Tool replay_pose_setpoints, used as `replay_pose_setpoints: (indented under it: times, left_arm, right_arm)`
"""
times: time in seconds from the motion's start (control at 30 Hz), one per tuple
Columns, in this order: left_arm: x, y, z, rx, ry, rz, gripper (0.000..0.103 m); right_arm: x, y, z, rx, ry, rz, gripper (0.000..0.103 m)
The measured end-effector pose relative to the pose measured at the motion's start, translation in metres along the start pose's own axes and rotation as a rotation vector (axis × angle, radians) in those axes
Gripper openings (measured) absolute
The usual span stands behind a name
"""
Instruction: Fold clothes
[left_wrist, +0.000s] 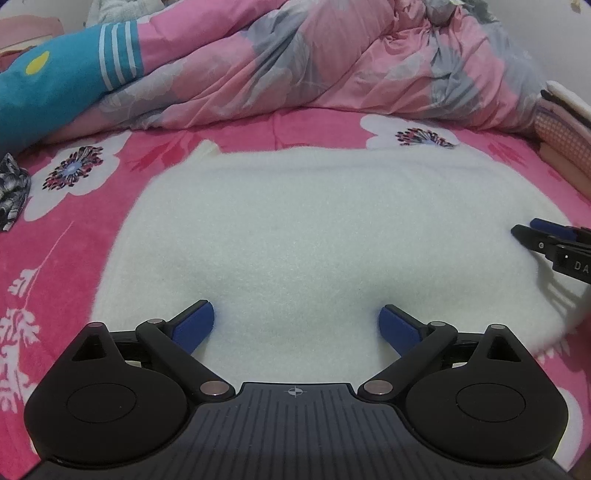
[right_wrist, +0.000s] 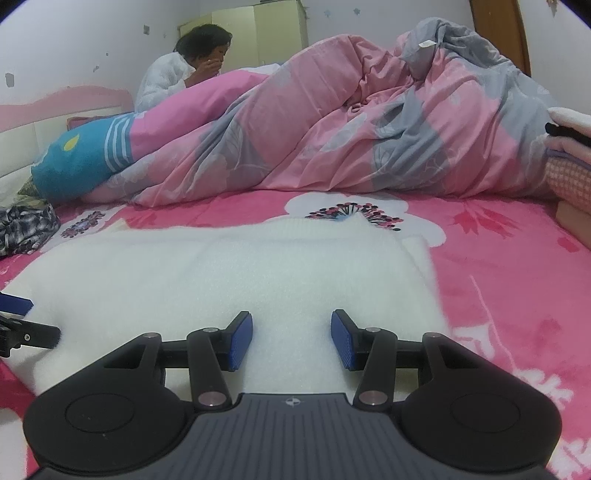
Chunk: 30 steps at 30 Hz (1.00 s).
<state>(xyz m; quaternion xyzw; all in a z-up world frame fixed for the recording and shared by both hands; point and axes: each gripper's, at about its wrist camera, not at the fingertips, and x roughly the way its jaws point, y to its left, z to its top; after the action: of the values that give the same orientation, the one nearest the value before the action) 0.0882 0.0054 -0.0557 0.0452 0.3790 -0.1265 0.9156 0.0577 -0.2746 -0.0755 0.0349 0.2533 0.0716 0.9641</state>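
Note:
A white fleecy garment (left_wrist: 295, 229) lies flat on the pink flowered bedsheet (left_wrist: 66, 258); it also shows in the right wrist view (right_wrist: 207, 273). My left gripper (left_wrist: 296, 326) is open, its blue pads pressed down on the garment's near edge. My right gripper (right_wrist: 291, 339) is open over the garment's near right part, holding nothing. The right gripper's tip (left_wrist: 532, 230) shows at the right edge of the left wrist view, low over the garment. The left gripper's tip (right_wrist: 22, 321) shows at the left edge of the right wrist view.
A rumpled pink and grey duvet (left_wrist: 332, 66) lies across the back of the bed, with a blue pillow (left_wrist: 55, 85) at left. A dark patterned cloth (right_wrist: 26, 229) lies at the left. A stack of folded items (right_wrist: 569, 162) sits at right. A person (right_wrist: 184, 66) sits behind the duvet.

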Motion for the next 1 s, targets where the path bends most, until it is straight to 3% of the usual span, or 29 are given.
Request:
replay_pose_setpoints:
  times: [0.57, 0.87, 1.0]
  left_arm:
    - [0.001, -0.001, 0.004, 0.008, 0.018, 0.003, 0.102]
    - [-0.022, 0.007, 0.014, -0.064, -0.085, 0.010, 0.101]
    - [-0.016, 0.006, 0.026, -0.045, -0.137, 0.018, 0.101]
  right_arm:
    - [0.001, -0.002, -0.002, 0.006, -0.015, 0.004, 0.050]
    - [-0.001, -0.003, -0.003, 0.014, -0.024, 0.009, 0.050]
    - [-0.001, -0.002, -0.003, 0.012, -0.025, 0.007, 0.050]
